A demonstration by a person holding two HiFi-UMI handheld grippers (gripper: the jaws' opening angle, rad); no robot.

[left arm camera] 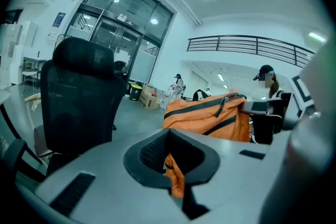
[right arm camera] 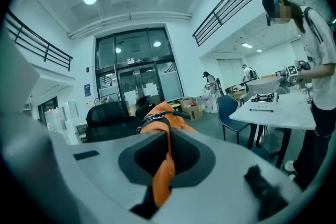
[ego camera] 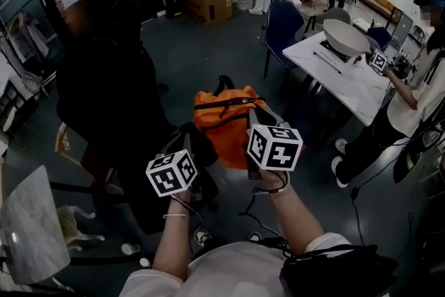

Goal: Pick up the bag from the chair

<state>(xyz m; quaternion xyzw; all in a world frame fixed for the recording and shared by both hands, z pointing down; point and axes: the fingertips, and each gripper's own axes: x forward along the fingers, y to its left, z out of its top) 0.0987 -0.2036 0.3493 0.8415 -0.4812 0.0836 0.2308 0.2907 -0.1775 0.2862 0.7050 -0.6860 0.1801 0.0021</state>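
The left hand-held gripper (left arm camera: 176,178) is pressed together on a fold of orange fabric, and the right hand-held gripper (right arm camera: 161,178) pinches another fold the same way. Both folds belong to the orange bag (ego camera: 224,123), which hangs just beyond them, right of the black chair (ego camera: 104,97) and apparently clear of it. The bag looks soft, light and saggy. Its black straps would likely give a surer hold than thin cloth.
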